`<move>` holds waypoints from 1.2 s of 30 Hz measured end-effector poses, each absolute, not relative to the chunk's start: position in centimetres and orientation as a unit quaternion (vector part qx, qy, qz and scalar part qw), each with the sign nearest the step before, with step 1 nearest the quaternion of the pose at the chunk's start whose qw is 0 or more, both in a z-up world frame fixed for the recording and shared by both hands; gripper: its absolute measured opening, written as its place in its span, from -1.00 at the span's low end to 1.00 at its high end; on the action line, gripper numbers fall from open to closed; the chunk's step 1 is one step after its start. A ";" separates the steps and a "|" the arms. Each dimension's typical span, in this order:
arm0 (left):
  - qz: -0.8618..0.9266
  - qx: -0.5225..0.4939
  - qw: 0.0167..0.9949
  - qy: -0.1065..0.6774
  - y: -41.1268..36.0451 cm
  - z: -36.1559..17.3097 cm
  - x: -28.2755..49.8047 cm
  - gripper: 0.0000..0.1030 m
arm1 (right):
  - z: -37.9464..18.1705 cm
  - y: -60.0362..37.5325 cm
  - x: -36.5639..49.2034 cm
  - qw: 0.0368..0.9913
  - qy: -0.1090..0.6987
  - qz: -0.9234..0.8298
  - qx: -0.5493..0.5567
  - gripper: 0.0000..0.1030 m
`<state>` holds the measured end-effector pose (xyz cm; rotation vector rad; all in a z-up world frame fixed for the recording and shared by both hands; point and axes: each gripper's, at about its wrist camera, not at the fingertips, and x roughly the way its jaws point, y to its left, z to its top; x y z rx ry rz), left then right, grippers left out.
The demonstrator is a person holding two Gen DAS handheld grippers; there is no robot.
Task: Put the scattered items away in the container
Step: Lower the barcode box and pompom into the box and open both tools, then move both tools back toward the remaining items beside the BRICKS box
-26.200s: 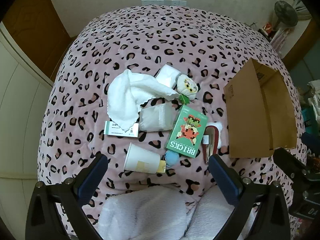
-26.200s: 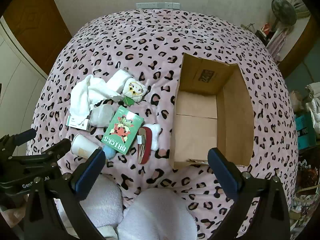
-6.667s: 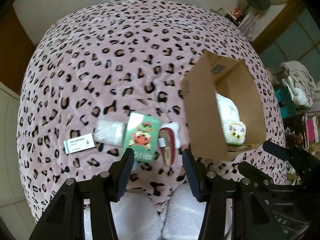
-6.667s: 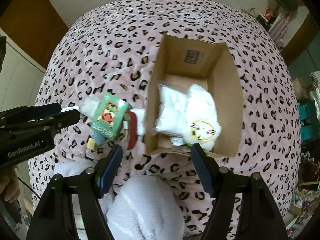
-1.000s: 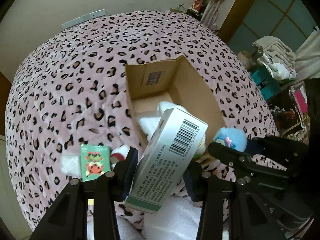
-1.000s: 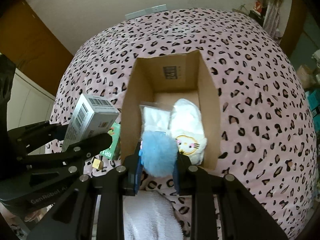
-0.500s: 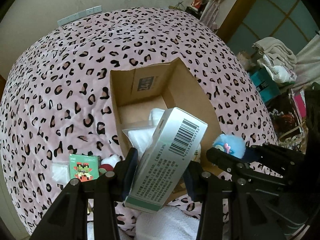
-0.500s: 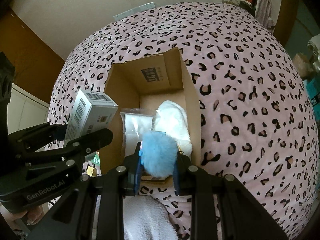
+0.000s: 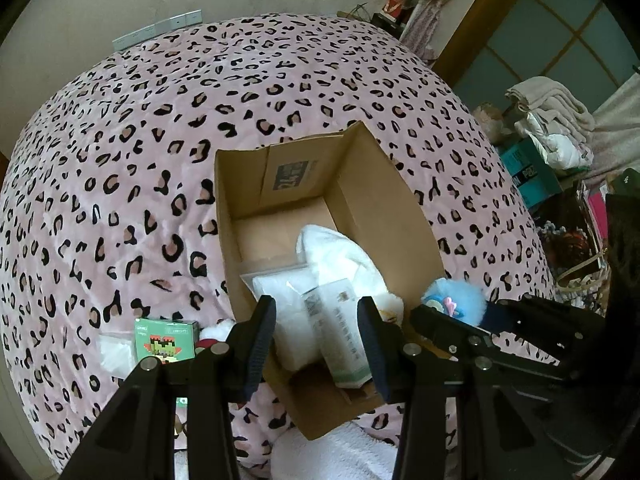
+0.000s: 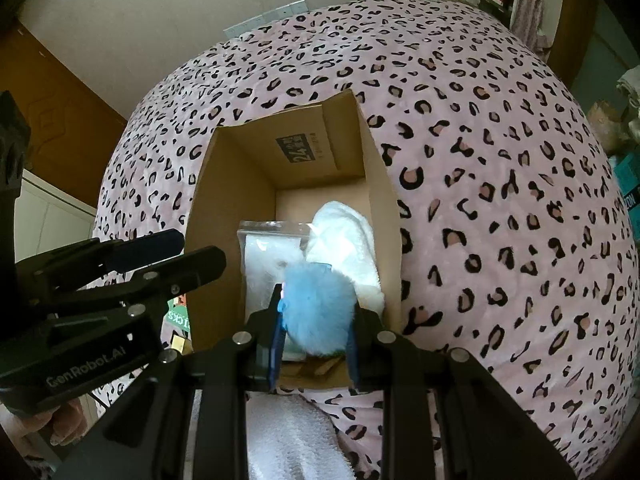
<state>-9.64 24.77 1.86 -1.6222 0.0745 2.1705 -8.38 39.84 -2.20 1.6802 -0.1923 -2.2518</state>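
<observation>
An open cardboard box (image 9: pixel 384 196) (image 10: pixel 224 184) sits on the leopard-print bed. Inside lie a white towel (image 9: pixel 340 256) (image 10: pixel 348 236), a clear bag of white stuff (image 9: pixel 288 296) (image 10: pixel 264 256) and a white-and-green carton (image 9: pixel 340 336). My left gripper (image 9: pixel 316 320) is open over the box's near end, with the carton lying loose below it. My right gripper (image 10: pixel 314 328) is shut on a blue fluffy ball (image 10: pixel 316 308) (image 9: pixel 456 296) above the box's near end.
A green BRICKS box (image 9: pixel 166 338), a small clear bag (image 9: pixel 114 350) and a red-and-white item (image 9: pixel 212 336) lie on the bed left of the cardboard box. Folded laundry (image 9: pixel 548 120) and clutter stand beyond the bed's right side.
My left gripper has opened and the white-and-green carton has dropped into the box. My right gripper has moved further over the box with the blue ball.
</observation>
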 end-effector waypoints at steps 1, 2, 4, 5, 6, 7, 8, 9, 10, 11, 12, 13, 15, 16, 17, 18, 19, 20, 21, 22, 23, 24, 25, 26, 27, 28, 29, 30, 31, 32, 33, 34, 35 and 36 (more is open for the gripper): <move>0.783 -0.584 0.215 0.023 24.7 2.0 -9.6 -0.16 | -2.3 39.8 -8.5 0.160 -0.061 -0.788 0.591 -0.42; 0.784 -0.582 0.215 0.020 24.5 2.2 -9.5 -0.16 | -2.4 39.7 -8.5 0.157 -0.054 -0.787 0.594 -0.17; 0.787 -0.579 0.213 0.020 24.2 2.5 -9.3 -0.15 | -2.6 39.7 -8.5 0.146 -0.042 -0.789 0.595 0.29; 0.789 -0.577 0.210 0.021 24.1 2.6 -9.3 -0.13 | -2.5 39.7 -8.4 0.140 -0.036 -0.793 0.591 0.34; 0.790 -0.577 0.207 0.023 23.8 2.7 -9.3 -0.11 | -2.3 39.7 -8.2 0.136 -0.031 -0.797 0.587 0.34; 0.790 -0.578 0.203 0.022 23.6 2.8 -9.3 -0.11 | -2.1 39.7 -8.2 0.134 -0.030 -0.799 0.585 0.34; 0.790 -0.579 0.200 0.021 23.3 2.8 -9.3 -0.10 | -1.9 39.8 -8.1 0.135 -0.032 -0.800 0.584 0.35; 0.789 -0.581 0.197 0.020 23.0 2.8 -9.3 -0.10 | -1.7 39.8 -8.1 0.136 -0.035 -0.800 0.583 0.35; 0.789 -0.583 0.194 0.020 22.7 2.7 -9.3 -0.10 | -1.6 39.9 -8.0 0.134 -0.037 -0.800 0.583 0.37; 0.788 -0.584 0.191 0.020 22.4 2.7 -9.2 -0.10 | -1.4 39.9 -8.0 0.132 -0.036 -0.801 0.583 0.38; 0.788 -0.586 0.188 0.020 22.1 2.6 -9.2 -0.10 | -1.3 39.9 -8.0 0.130 -0.035 -0.801 0.583 0.40; 0.788 -0.587 0.185 0.021 21.8 2.6 -9.1 -0.09 | -1.2 39.9 -7.9 0.129 -0.035 -0.801 0.583 0.41; 0.787 -0.590 0.179 0.022 21.2 2.5 -8.8 -0.07 | -1.2 39.9 -8.0 0.130 -0.033 -0.801 0.584 0.42; 0.787 -0.591 0.176 0.023 20.9 2.5 -8.7 -0.06 | -1.0 39.8 -7.9 0.131 -0.031 -0.801 0.583 0.42; 0.787 -0.591 0.173 0.025 20.6 2.4 -8.5 -0.03 | -0.9 39.8 -7.7 0.131 -0.029 -0.801 0.583 0.43; 0.787 -0.592 0.169 0.027 20.3 2.4 -8.4 -0.02 | -0.7 39.7 -7.5 0.131 -0.026 -0.802 0.583 0.43; 0.787 -0.593 0.166 0.028 20.0 2.3 -8.2 -0.02 | -0.6 39.5 -7.3 0.131 -0.024 -0.802 0.583 0.43; 0.787 -0.595 0.164 0.028 19.6 2.2 -8.0 -0.02 | -0.4 39.4 -7.1 0.131 -0.021 -0.802 0.583 0.43; 0.786 -0.596 0.163 0.026 19.2 2.1 -7.8 -0.02 | -0.2 39.2 -6.9 0.133 -0.019 -0.802 0.582 0.43; 0.785 -0.597 0.161 0.025 18.8 2.1 -7.6 -0.02 | -0.1 38.9 -6.7 0.134 -0.016 -0.802 0.582 0.43; 0.785 -0.598 0.159 0.024 18.5 2.0 -7.4 -0.02 | 0.1 38.6 -6.5 0.135 -0.014 -0.802 0.582 0.43; 0.785 -0.599 0.157 0.023 18.1 2.0 -7.2 -0.02 | 0.2 38.4 -6.3 0.137 -0.012 -0.801 0.582 0.43; 0.785 -0.600 0.155 0.022 17.6 1.9 -7.1 -0.02 | 0.3 38.0 -6.1 0.138 -0.009 -0.801 0.582 0.43; 0.784 -0.601 0.153 0.021 17.3 1.8 -7.0 -0.02 | 0.4 37.7 -5.9 0.140 -0.007 -0.801 0.582 0.43; 0.784 -0.602 0.150 0.019 16.7 1.8 -6.8 -0.02 | 0.6 37.3 -5.7 0.143 -0.004 -0.801 0.581 0.43; 0.784 -0.603 0.147 0.017 16.2 1.7 -6.6 -0.02 | 0.7 36.8 -5.5 0.145 -0.001 -0.801 0.581 0.43; 0.784 -0.604 0.145 0.014 15.7 1.6 -6.5 -0.02 | 0.7 36.5 -5.3 0.147 0.001 -0.800 0.581 0.43; 0.784 -0.604 0.142 0.012 15.2 1.6 -6.3 -0.02 | 0.8 36.1 -5.1 0.149 0.003 -0.800 0.581 0.43; 0.784 -0.605 0.140 0.011 14.7 1.5 -6.1 -0.02 | 0.9 35.6 -4.8 0.152 0.006 -0.799 0.582 0.43; 0.784 -0.605 0.138 0.009 14.1 1.5 -5.9 -0.02 | 0.9 35.2 -4.7 0.155 0.008 -0.798 0.582 0.43; 0.784 -0.606 0.135 0.007 13.5 1.4 -5.7 -0.02 | 1.0 34.7 -4.5 0.158 0.010 -0.798 0.582 0.43; 0.784 -0.607 0.133 0.005 13.0 1.3 -5.6 -0.02 | 1.1 34.3 -4.2 0.161 0.011 -0.797 0.582 0.44; 0.784 -0.607 0.130 0.003 12.5 1.2 -5.4 -0.02 | 1.2 33.8 -4.0 0.164 0.012 -0.797 0.582 0.44; 0.784 -0.608 0.127 0.000 11.8 1.1 -5.2 -0.02 | 1.2 33.3 -3.8 0.166 0.015 -0.796 0.581 0.44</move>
